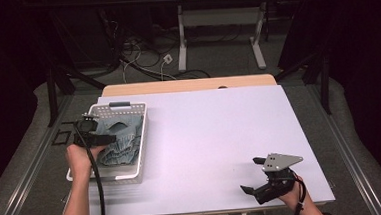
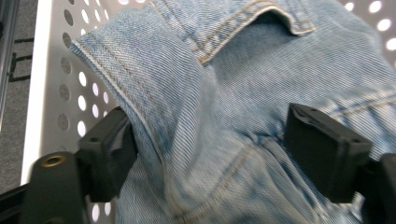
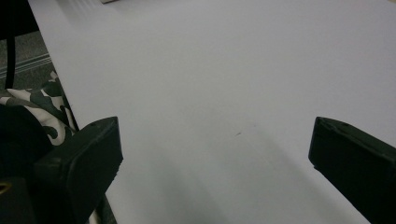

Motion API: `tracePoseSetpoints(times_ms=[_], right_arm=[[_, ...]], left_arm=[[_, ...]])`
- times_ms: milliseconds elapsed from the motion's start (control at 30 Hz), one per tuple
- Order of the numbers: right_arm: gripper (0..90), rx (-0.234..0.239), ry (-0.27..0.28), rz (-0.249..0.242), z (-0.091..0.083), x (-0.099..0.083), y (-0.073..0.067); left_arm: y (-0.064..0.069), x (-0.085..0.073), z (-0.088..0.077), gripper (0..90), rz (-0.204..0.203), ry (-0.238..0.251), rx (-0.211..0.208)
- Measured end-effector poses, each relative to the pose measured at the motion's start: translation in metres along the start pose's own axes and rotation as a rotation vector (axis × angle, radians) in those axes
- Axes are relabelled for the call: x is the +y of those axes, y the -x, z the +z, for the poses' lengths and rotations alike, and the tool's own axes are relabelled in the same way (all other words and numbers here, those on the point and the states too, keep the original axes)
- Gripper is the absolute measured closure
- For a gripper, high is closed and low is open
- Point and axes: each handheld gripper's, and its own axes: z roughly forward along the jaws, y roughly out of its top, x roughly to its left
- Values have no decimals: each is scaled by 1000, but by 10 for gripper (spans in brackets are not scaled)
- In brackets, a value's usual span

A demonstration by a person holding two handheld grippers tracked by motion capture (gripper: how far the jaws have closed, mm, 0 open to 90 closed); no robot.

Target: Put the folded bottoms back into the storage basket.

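Observation:
Crumpled light-blue jeans (image 1: 121, 139) lie in a white perforated basket (image 1: 120, 108) at the table's left side. My left gripper (image 1: 100, 134) hangs just over the jeans inside the basket. In the left gripper view, a fold of denim (image 2: 187, 116) with seams and a pocket edge bulges between the wide-apart jaws of the left gripper (image 2: 210, 123); the pads do not squeeze it. My right gripper (image 1: 251, 175) rests near the table's front right, open, with nothing between its jaws. In its own view the right gripper (image 3: 212, 135) looks across bare white tabletop (image 3: 233, 70).
A white sheet (image 1: 215, 131) covers the table, with a wooden strip (image 1: 187, 85) along the far edge. The basket's wall (image 2: 51, 70) stands close to the left jaw. Cables and table legs lie on the floor beyond. Camouflage cloth (image 3: 44, 105) shows at the near edge.

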Motion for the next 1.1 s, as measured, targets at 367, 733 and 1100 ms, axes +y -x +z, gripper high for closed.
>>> tracePoseSetpoints(times_ms=[367, 733, 1100], right_arm=[[27, 2, -3, 2, 0, 0, 1], [27, 3, -2, 1, -1, 0, 1], [27, 3, -3, 1, -1, 0, 1]], left_arm=[[20, -9, -22, 59, 60, 50, -21], [53, -21, -42, 29, 169, 95, -36], [82, -39, -53, 2, 249, 120, -86]])
